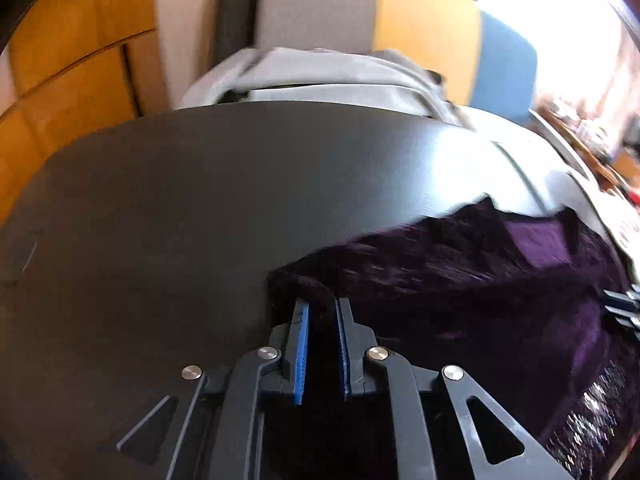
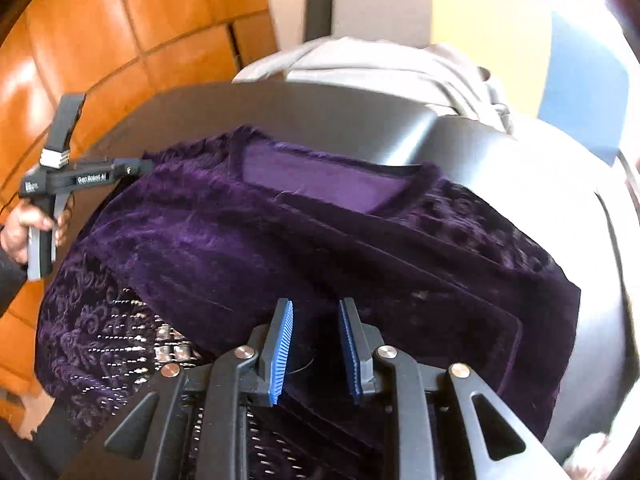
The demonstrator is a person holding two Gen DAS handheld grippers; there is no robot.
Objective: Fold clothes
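Note:
A dark purple velvet garment (image 2: 320, 240) with a lighter lining at the neckline and silver beadwork at its lower left lies on a dark round table (image 2: 320, 108). It also shows in the left wrist view (image 1: 460, 288) at the right. My left gripper (image 1: 322, 308) sits at the garment's left corner, jaws narrowly apart with cloth running between the blue pads. It appears in the right wrist view (image 2: 132, 168) at the garment's far-left edge. My right gripper (image 2: 316, 308) is open above the garment's near edge.
A pile of light grey clothing (image 1: 320, 76) lies at the table's far edge, also in the right wrist view (image 2: 380, 64). Behind it stands a grey, yellow and blue panel (image 1: 424, 28). Orange wooden cabinets (image 2: 100, 40) are to the left.

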